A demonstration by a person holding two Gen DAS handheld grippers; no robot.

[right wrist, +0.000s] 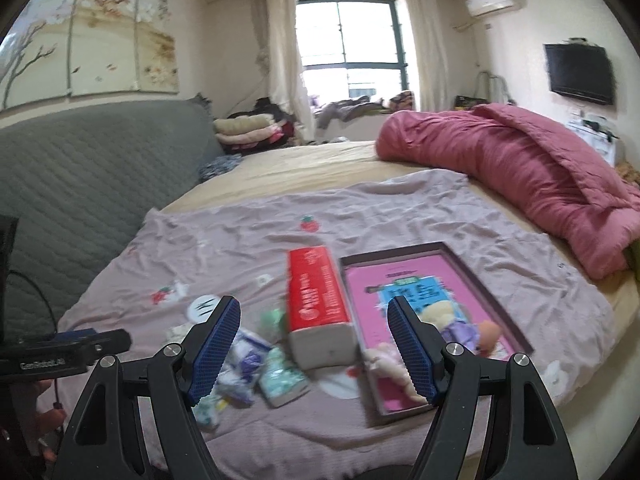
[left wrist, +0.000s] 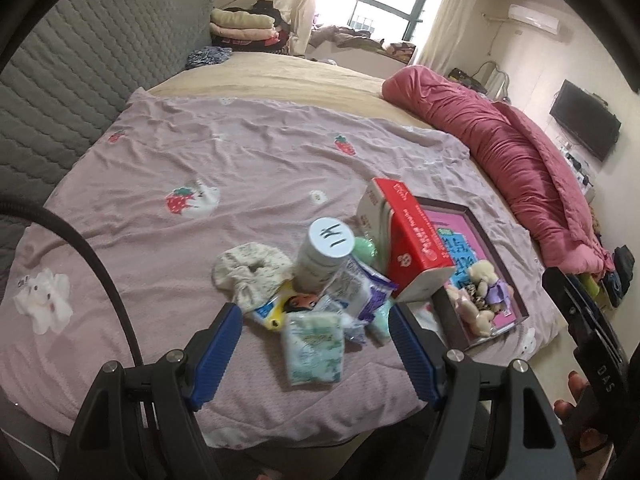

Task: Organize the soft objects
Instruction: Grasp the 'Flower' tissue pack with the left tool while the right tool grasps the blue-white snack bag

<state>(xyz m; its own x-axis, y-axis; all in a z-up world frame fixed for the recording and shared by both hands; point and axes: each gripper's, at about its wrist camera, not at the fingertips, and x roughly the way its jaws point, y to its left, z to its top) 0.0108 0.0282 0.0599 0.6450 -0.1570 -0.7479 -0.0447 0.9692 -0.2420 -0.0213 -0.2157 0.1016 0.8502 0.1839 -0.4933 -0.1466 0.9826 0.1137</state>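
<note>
Left wrist: left gripper (left wrist: 316, 322) wide open, empty, above the pile near the blanket's (left wrist: 240, 152) front edge.
One scrunchie (left wrist: 250, 270), one can (left wrist: 323, 254), one red box (left wrist: 408, 236), several packets (left wrist: 314, 346); take the nearest packet alone, clear of the can.

Right wrist: right gripper (right wrist: 314, 342) wide open, empty.
One tray (right wrist: 436, 250) by the right edge, at least two plush toys (right wrist: 460, 322) inside, count uncertain; soft items likely go there.

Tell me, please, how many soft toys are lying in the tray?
3 can be told apart: a cream bear in purple at the far side, a pink toy left of it, and a pale toy nearest the camera. A spotted item between them may be a fourth.
</note>
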